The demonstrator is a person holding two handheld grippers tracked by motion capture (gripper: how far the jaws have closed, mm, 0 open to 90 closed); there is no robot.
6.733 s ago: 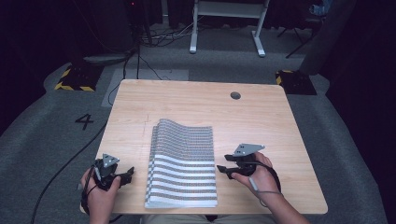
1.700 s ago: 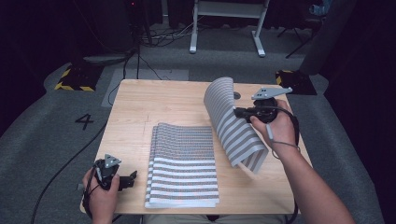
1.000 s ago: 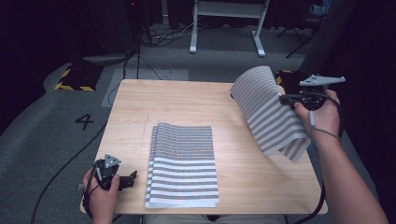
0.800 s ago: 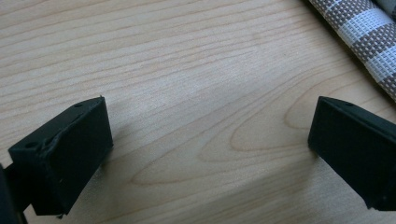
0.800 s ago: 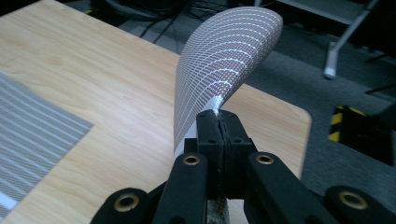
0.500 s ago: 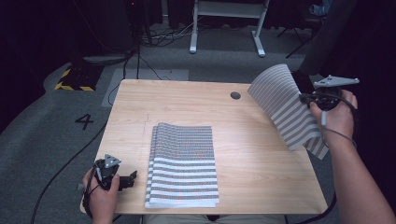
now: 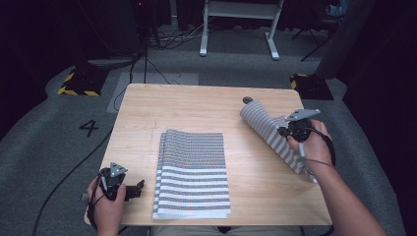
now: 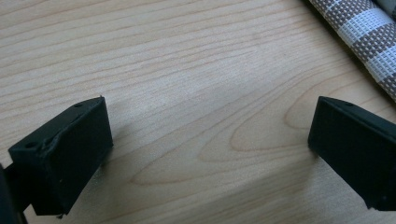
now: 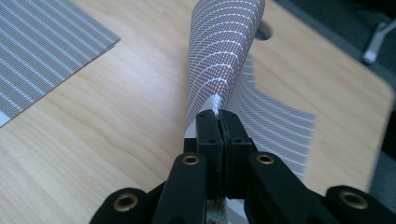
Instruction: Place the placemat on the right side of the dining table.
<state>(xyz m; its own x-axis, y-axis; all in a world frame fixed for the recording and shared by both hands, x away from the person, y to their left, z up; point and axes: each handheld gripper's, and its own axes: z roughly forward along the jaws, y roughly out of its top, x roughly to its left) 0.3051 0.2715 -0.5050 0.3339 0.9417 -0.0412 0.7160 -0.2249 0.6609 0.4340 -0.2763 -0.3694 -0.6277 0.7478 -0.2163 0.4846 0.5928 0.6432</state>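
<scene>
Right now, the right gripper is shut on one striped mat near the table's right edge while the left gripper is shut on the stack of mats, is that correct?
Not quite. The left gripper is open and holds nothing: the left gripper view shows its jaws spread over bare table, with the stack of mats beside it. The right gripper is indeed shut on the striped mat.

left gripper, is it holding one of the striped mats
No, the left gripper stands open over bare table, with the striped stack off to one side.
</scene>
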